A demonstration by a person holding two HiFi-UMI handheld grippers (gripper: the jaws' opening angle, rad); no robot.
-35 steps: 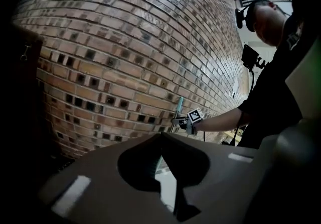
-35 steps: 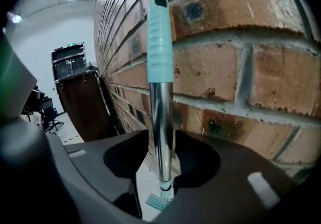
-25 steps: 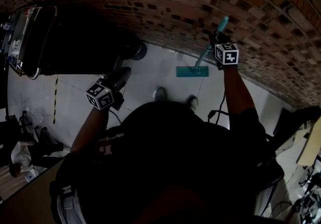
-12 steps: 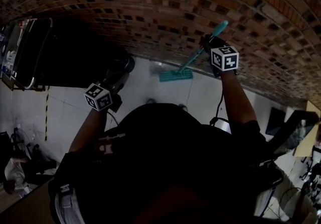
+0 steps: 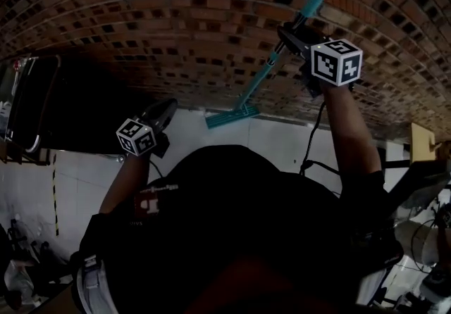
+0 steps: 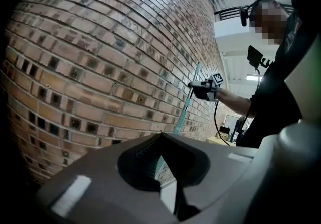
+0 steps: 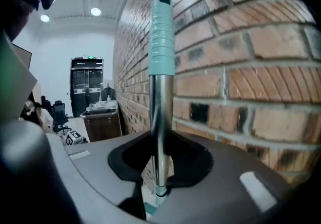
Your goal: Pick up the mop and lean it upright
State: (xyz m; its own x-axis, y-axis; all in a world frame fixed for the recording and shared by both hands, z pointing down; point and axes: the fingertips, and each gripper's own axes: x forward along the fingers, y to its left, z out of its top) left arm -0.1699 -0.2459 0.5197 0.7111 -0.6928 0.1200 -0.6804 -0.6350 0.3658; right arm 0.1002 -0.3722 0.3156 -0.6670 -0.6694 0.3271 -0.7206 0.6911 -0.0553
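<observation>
Jaws of the right gripper [image 7: 159, 168] are clenched on the mop [image 7: 160, 92], on the bare metal shaft below the teal grip; the grip sticks up past the jaw tips. From the head view, the right gripper [image 5: 292, 36] is high on the handle and the mop [image 5: 271, 66] slopes down and away from the jaws to its flat teal mop head [image 5: 231, 117].

- Mop head: far below the jaws, at the foot of the brick wall [image 5: 176, 17] where it meets the floor [image 5: 282, 136]. Can't tell if it is planted on the floor or just off it.
- Handle: reads near upright in the right gripper view, brick wall [image 7: 251, 67] just beside it on the far side of the jaws. Touching the brick or not, can't tell.
- Left gripper [image 6: 165, 168]: jaws drawn together at the tips, nothing in them. It sits low and well apart from the mop [image 6: 185, 107], not helping. Head view has the left gripper [image 5: 168, 107] down by the person's side, pointing toward the wall.

Progress, my read: pick-up done, mop raised and brought to the wall. Left to do: settle the mop head on the floor, rest the upper handle on the brick, let go and check it stays. Lean not finished while the jaws carry it.
</observation>
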